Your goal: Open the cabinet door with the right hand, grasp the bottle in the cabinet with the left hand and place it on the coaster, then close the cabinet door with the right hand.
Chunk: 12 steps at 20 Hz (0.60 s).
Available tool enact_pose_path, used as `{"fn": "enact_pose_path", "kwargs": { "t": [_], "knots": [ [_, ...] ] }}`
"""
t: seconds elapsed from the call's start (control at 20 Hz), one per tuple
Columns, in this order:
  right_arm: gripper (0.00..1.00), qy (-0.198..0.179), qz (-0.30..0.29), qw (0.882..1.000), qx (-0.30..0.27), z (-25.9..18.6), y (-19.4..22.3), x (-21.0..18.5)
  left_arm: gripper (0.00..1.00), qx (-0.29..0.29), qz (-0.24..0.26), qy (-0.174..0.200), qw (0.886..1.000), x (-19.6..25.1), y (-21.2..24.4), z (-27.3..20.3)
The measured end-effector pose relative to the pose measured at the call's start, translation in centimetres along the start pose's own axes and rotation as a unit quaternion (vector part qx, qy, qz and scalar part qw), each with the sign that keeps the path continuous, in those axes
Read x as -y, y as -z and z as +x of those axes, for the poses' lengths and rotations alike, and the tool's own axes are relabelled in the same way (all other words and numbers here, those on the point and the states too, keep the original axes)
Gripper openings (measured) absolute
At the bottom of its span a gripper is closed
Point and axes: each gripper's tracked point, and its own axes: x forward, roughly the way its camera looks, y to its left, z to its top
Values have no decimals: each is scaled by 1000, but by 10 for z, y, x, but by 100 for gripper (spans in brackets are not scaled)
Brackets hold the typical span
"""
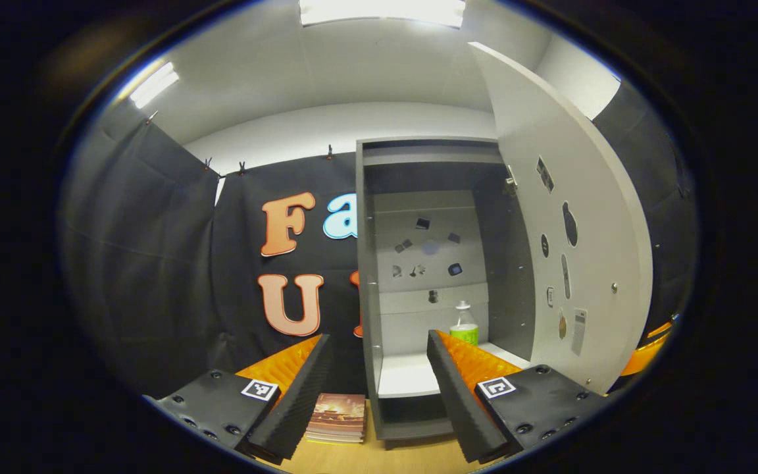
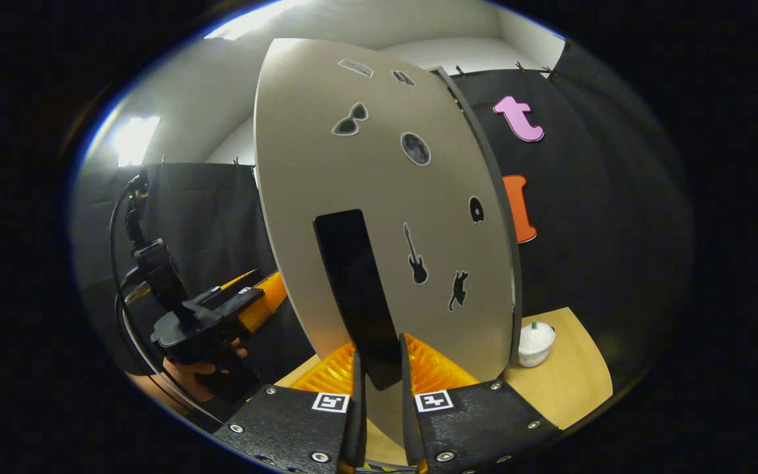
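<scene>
In the left gripper view a grey cabinet (image 1: 369,276) stands with its door (image 1: 576,224) swung wide to the right. A clear bottle with a white cap and green label (image 1: 464,324) stands on the lower shelf (image 1: 405,378). My left gripper (image 1: 379,375) is open in front of the cabinet, a short way off the bottle. In the right gripper view my right gripper (image 2: 381,382) is shut on the black door handle (image 2: 356,289) on the sticker-covered door (image 2: 379,164). The left gripper (image 2: 221,313), held by a hand, shows to the left of the door.
A stack of books (image 1: 337,417) lies on the wooden table (image 1: 379,457) left of the cabinet's foot. A small white lidded cup (image 2: 535,342) sits on the table (image 2: 576,375) to the right of the door. Black cloth walls close in behind.
</scene>
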Motion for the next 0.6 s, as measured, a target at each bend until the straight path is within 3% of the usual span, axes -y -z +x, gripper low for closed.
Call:
{"fn": "enact_pose_path", "kwargs": {
  "t": [0.3, 0.6],
  "knots": [
    [22, 12, 29, 999, 3, -14, -5, 21, 94, 0, -1, 16, 1000, 52, -4, -2],
    [19, 44, 17, 998, 30, -27, -14, 33, 94, -11, -7, 14, 1000, 91, -5, -2]
  ]
}}
